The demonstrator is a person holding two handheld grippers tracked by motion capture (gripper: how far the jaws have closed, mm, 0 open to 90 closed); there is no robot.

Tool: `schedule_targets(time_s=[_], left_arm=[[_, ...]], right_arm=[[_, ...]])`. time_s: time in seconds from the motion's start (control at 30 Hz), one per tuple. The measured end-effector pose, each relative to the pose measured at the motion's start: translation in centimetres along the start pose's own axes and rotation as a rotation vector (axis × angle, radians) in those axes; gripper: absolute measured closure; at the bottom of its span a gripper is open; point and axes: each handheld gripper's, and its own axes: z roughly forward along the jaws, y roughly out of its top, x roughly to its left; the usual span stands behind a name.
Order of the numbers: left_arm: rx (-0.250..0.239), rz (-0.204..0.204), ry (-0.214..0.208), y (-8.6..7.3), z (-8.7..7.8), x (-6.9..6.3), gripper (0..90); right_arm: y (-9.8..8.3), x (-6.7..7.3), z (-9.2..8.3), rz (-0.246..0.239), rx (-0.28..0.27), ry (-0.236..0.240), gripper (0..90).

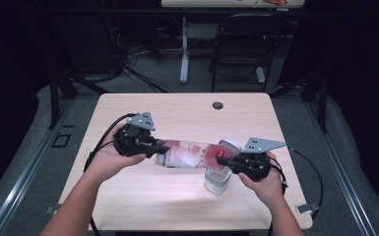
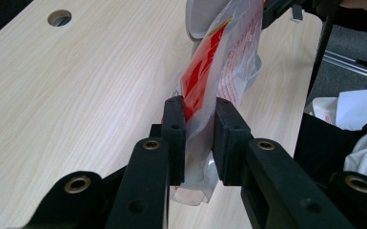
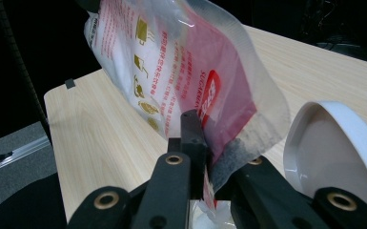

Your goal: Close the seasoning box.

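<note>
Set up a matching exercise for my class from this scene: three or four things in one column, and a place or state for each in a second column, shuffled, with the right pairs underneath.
Things:
1. plastic pouch
2. white container
3. left gripper
4. round hole

Places or states:
A. stands on the table under the pouch's right end
B. held in the air between both grippers
C. in the tabletop near the far edge
D. shut on the pouch's left end

Pairs: 1-B, 2-A, 3-D, 4-C
</note>
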Motion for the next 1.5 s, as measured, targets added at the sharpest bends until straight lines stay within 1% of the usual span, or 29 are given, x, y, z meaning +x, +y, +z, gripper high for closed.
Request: schedule_targets(time_s=[0.3, 0.57, 1.5], left_arm=[[-0.001, -0.001, -0.004, 0.2, 0.0, 0.0, 77.1], [0.001, 0.008, -0.004, 0.5, 0.0, -0.1, 77.2], [-0.018, 0.026, -0.004, 1.6, 0.1, -0.4, 77.6]], right_arm=[[-0.1, -0.1, -0.1, 0.0, 0.005, 0.001, 87.6], [-0.2, -0.1, -0.1, 0.001, 0.008, -0.003, 87.6], [-0.6, -0.4, -0.2, 0.013, 0.014, -0.007, 87.1]])
